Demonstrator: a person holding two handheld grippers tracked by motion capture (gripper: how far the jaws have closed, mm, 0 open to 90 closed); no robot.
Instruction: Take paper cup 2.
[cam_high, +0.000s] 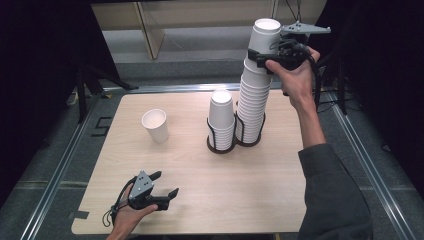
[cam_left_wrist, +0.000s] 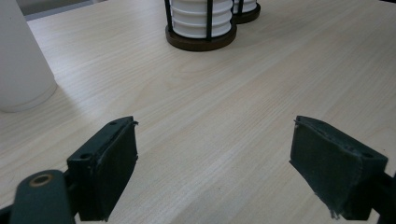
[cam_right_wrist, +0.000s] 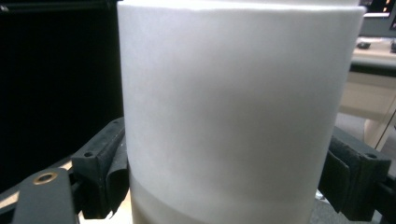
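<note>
A tall stack of white paper cups (cam_high: 252, 100) rises from a black wire holder at the table's far middle. My right gripper (cam_high: 260, 56) is high up at the top cup (cam_high: 265, 34), its jaws pressed on both sides of it. In the right gripper view the white cup wall (cam_right_wrist: 233, 107) sits between the two pads (cam_right_wrist: 105, 163). A shorter cup stack (cam_high: 221, 117) stands in its own holder just left of the tall one. A single white cup (cam_high: 155, 125) stands upright alone further left. My left gripper (cam_high: 165, 184) rests open near the table's front edge, holding nothing.
The light wooden table (cam_high: 200, 190) has bare room in front of the holders. In the left gripper view the lone cup (cam_left_wrist: 21, 60) is at the left, and the short stack's holder (cam_left_wrist: 201, 28) is ahead. Metal rails run along both sides of the table.
</note>
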